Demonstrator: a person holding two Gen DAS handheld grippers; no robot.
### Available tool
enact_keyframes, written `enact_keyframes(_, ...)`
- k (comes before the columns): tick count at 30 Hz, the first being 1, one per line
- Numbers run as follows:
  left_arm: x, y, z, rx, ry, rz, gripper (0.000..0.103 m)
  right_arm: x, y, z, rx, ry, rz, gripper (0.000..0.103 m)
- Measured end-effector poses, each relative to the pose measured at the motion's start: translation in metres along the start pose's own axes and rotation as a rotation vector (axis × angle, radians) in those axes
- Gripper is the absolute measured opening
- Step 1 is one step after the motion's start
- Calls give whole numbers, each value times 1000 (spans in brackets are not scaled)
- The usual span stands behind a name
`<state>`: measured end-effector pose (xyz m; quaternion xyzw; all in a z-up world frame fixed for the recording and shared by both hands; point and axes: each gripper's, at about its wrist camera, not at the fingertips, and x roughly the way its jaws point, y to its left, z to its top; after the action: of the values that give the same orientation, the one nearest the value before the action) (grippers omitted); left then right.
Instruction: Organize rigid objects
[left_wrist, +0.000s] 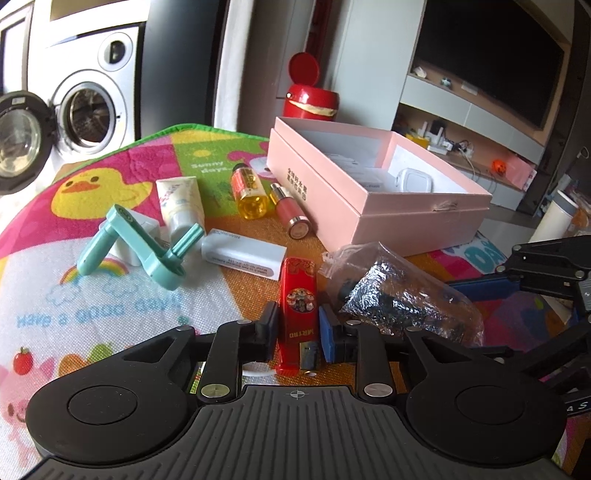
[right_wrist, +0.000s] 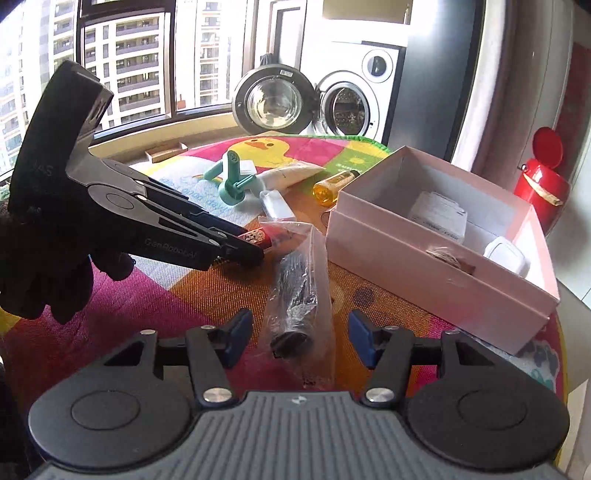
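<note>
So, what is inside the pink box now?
Inside the pink box: a white square case, white printed packaging, and a brownish coil. The near wall hides the rest.

washing machine (door open) | red bin | TV

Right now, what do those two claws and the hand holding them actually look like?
Both claws, left and right, are black plastic with round hinge discs, silver screws, ribbed grey bodies and blue pads. The left one bears faint white lettering, and a black-gloved hand grips it.
</note>
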<state>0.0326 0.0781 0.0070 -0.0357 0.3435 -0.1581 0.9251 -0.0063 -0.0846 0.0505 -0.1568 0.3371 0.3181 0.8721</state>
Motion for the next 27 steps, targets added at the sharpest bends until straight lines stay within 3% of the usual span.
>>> enact_keyframes(3, -3, 0, -2, 12, -6, -4, 27, 19, -8, 10, 63, 31, 24, 44)
enact_keyframes(5, -8, -3, -4, 48, -7, 8, 27, 19, -12, 14, 106, 50, 57, 26)
enact_keyframes(7, -18, -8, -6, 85, -24, 13, 26, 12, -11, 13, 112, 57, 54, 20)
enact_keyframes(10, -40, -20, -11, 154, -64, 1, 24, -11, -10, 4, 109, 45, 37, 20)
enact_keyframes(12, -55, -29, -12, 189, -81, -13, 12, -33, -11, -4, 108, 33, 20, 20)
enact_keyframes(16, -75, -46, -7, 248, -116, -30, 11, -87, -24, -15, 139, -33, -46, 20)
enact_keyframes(19, -77, -48, -5, 239, -98, -27, 13, -116, -32, -23, 158, -90, -124, 20)
enact_keyframes(23, -63, -42, -7, 258, -5, 48, 15, -119, -39, -38, 217, -88, -136, 20)
enact_keyframes(25, -62, -32, -7, 259, 0, 64, 15, -110, -40, -44, 246, -69, -131, 20)
enact_keyframes(27, -58, -10, -2, 181, 22, 55, 17, -97, -39, -51, 259, -58, -125, 20)
